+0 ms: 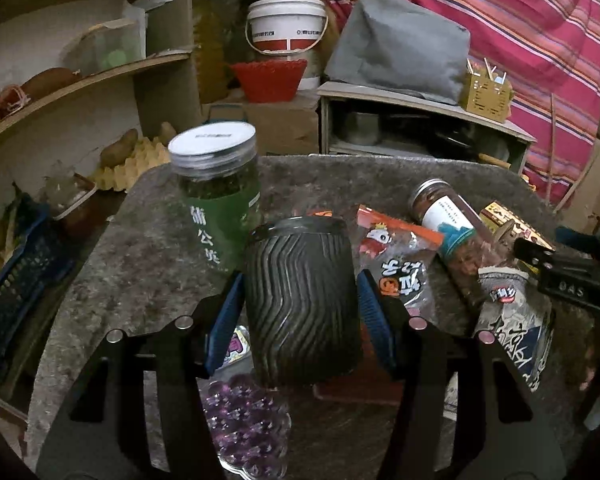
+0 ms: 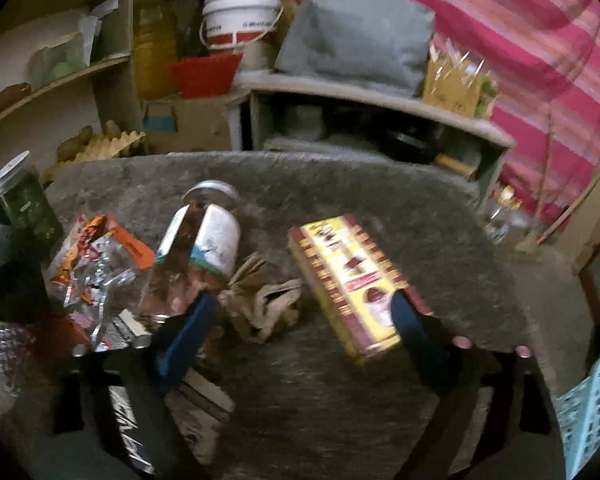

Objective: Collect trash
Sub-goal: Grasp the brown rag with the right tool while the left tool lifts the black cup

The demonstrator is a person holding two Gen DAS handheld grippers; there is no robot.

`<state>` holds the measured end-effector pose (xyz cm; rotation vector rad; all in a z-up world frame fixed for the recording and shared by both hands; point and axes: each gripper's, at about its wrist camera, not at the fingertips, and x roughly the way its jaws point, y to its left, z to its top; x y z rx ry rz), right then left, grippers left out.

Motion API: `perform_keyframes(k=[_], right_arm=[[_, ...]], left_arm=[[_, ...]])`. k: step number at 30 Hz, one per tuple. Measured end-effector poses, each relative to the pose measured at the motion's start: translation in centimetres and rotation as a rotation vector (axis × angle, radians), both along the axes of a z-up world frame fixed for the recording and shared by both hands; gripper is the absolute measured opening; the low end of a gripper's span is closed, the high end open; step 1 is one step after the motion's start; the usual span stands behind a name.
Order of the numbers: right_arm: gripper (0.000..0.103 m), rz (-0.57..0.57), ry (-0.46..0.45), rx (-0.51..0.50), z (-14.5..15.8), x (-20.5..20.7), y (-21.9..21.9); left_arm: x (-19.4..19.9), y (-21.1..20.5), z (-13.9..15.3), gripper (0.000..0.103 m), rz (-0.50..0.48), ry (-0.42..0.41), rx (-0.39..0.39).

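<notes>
The left hand-held gripper (image 1: 300, 300) is holding a black ribbed cup (image 1: 302, 300) upright, its blue pads (image 1: 226, 312) pressing on the cup's two sides above the grey worktop (image 1: 140, 260). Behind the cup, to the left, a tall green-labelled jar (image 1: 218, 196) is standing with a white lid. To the right of the cup an orange snack wrapper (image 1: 396, 256) is lying flat, and beyond it a bottle (image 1: 448, 232) with a silver cap is lying on its side. A dish of purple beads (image 1: 246, 420) is sitting below the cup, between the gripper's arms. A printed grey packet (image 1: 516, 320) is lying at the right, near the other gripper's black body.

The right hand-held gripper (image 2: 304, 320) is standing wide, with nothing pressed between its pads. A crumpled brown paper (image 2: 264, 304) is lying on the worktop between the fingers, nearer the left one. A yellow and red box (image 2: 352, 280) is lying tilted, its lower corner just beside the right finger (image 2: 410, 320); whether they are touching I cannot tell, as this view is blurred. A pale blue basket (image 2: 592, 408) is showing at the right edge.
</notes>
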<state>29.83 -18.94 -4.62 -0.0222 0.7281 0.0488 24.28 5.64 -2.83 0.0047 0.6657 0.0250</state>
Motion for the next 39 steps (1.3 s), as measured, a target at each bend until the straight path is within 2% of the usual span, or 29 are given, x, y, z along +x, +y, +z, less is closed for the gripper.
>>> perform_keyframes(k=[3,6,17,18,19,20,24,39], right_arm=[[0.08,-0.014,0.009,-0.017,-0.5,0.5,0.4],[0.074,-0.016,0.028,0.008,-0.8,1.0,0.2],[0.073,-0.004,0.063,0.077,-1.9,2.1,0.1],[0.068,0.007,0.063,0.075,-1.9,2.1,0.3],[0.057,0.02,0.064,0.076,-1.9,2.2,0.5],[0.051,0.045,0.076,0.095,-2.1,2.3,0.7],[0.043,0.065,0.071,0.098,-2.1,2.2,1.2],[0.039,0.062,-0.016,0.1,0.6,-0.3,0.0]], left_arm=[[0.1,0.3,-0.2,0.056,-0.004,0.005,-0.004],[0.3,0.2,-0.2,0.056,-0.008,0.006,-0.003],[0.8,-0.1,-0.2,0.056,-0.012,0.005,-0.007],[0.8,-0.1,-0.2,0.056,-0.013,0.005,-0.008],[0.8,-0.1,-0.2,0.056,-0.013,0.005,-0.009],[0.9,-0.2,-0.2,0.056,-0.014,0.006,-0.01],[0.9,-0.3,-0.2,0.056,-0.014,0.008,-0.01],[-0.5,0.1,1.5,0.056,-0.001,-0.028,-0.032]])
